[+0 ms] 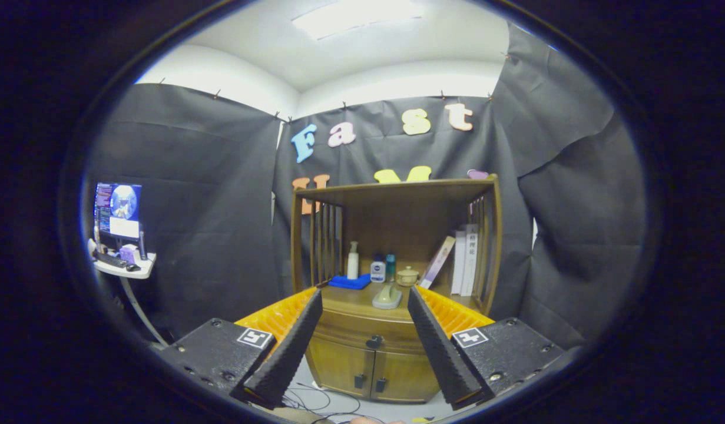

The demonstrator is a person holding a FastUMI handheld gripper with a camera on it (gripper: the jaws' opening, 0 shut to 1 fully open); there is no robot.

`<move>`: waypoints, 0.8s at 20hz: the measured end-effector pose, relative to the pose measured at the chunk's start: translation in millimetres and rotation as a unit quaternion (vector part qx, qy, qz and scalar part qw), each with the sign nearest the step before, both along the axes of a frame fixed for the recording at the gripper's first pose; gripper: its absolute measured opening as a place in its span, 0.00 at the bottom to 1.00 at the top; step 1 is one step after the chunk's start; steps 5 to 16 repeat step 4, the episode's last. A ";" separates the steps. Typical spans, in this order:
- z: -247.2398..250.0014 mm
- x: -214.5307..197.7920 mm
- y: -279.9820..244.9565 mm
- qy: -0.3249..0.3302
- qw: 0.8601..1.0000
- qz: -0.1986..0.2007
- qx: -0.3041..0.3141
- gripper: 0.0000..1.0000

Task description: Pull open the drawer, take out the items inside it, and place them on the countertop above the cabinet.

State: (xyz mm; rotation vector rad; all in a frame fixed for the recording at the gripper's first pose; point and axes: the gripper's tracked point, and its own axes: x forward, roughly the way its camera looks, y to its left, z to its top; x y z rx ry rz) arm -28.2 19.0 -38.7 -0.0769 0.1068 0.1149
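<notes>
A wooden cabinet [391,265] stands ahead, beyond my fingers. Its drawer [362,333] sits shut under the countertop, with a dark knob [374,341] at its middle. The knob shows in the gap between my two fingers, still some way off. My gripper [364,292] is open, nothing between the fingers. The countertop [347,296] carries a pale green object [387,297] near its front edge. What lies inside the drawer is hidden.
On the countertop, under the upper shelf, stand a white pump bottle [353,260], a blue cloth [350,282], small jars [378,271], a lidded pot [407,276] and books [463,259]. Two lower doors [371,371] are shut. Cables [315,403] lie on the floor. A monitor [118,210] stands far left.
</notes>
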 end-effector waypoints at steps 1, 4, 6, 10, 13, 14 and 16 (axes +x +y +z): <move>3.7 -6.1 -3.1 -0.007 1.000 -0.001 0.005 0.96; 13.5 -20.6 -18.2 -0.022 1.000 -0.002 0.009 0.96; 13.5 -20.6 -18.2 -0.022 1.000 -0.002 0.009 0.96; 13.5 -20.6 -18.2 -0.022 1.000 -0.002 0.009 0.96; 13.5 -20.6 -18.2 -0.022 1.000 -0.002 0.009 0.96; 13.5 -20.6 -18.2 -0.022 1.000 -0.002 0.009 0.96; 13.5 -20.6 -18.2 -0.022 1.000 -0.002 0.009 0.96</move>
